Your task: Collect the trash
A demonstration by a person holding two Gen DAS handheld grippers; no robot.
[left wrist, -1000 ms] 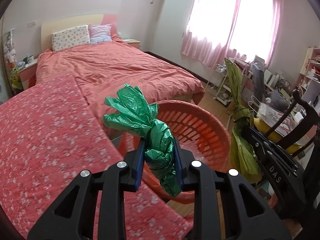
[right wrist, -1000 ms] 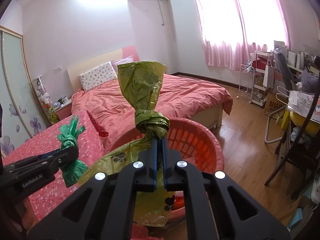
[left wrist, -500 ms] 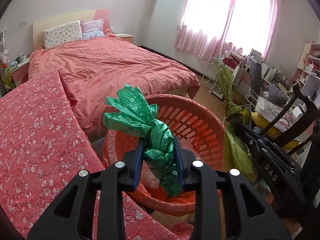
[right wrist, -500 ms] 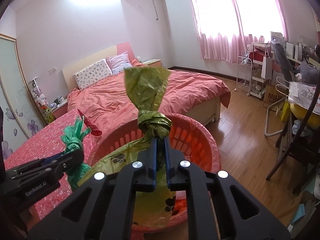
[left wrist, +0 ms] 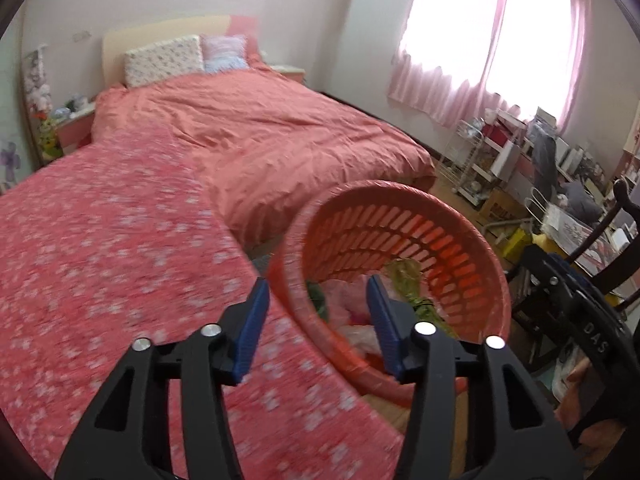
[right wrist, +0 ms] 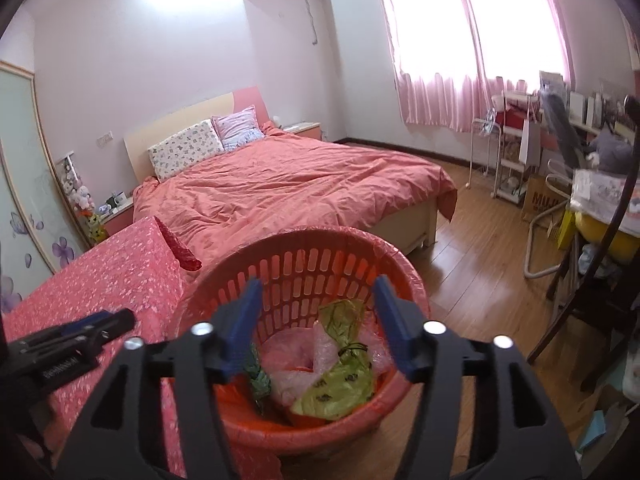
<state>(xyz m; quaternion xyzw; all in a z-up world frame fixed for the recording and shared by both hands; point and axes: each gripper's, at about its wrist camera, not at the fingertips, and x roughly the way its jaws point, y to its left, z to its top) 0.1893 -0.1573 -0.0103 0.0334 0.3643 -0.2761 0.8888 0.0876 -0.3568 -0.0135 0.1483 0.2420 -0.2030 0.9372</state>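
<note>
Both bags just dropped: left hand-held gripper (left wrist: 316, 316) and right hand-held gripper (right wrist: 318, 320) now gape wide, empty, above the red laundry basket (right wrist: 360, 252) beside the bench (right wrist: 100, 272). Yellow-green bag (right wrist: 340, 376) lies inside on pink plastic, long axis diagonal w/ tail toward far rim; green bag (right wrist: 258, 376) mostly hidden, orientation unclear. Looks near done.

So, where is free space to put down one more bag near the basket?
The flowered pink cloth left of the round orange plastic basket lies bare. The basket's bottom is crowded: yellow-green tied bag, pink plastic, dark green bag. Only its far side shows room.
</note>
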